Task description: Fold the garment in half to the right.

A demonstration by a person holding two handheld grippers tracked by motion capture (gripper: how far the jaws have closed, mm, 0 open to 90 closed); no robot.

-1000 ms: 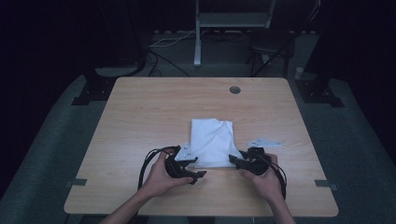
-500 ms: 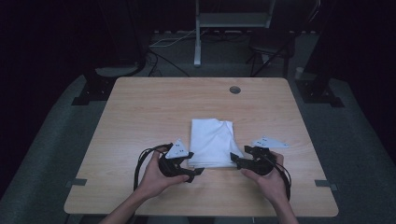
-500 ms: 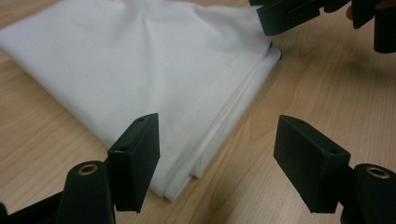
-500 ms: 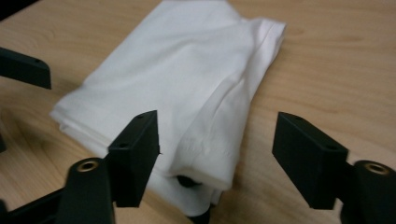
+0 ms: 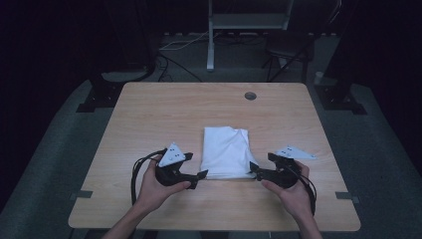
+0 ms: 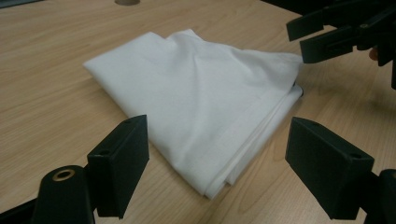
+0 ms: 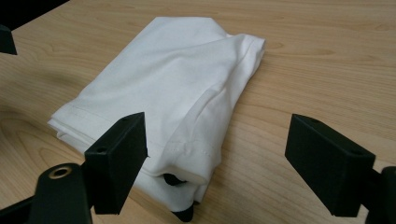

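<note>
The folded white garment (image 5: 226,152) lies flat on the tabletop (image 5: 149,114), at twelve o'clock from my hands. My left fingers (image 5: 199,175) and right fingers (image 5: 254,168) have just been opening; both stand wide, holding nothing. The folding looks finished.

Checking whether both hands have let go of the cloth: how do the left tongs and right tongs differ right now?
The left tongs stand just off the near left corner of the folded white cloth, while the right tongs sit right at its near right corner. The left tongs' grey plate tilts up steeply; the right tongs' plate lies flatter. Shared: both have just been opening, jaws now wide with nothing pinched, and the cloth lies flat on the table.
</note>
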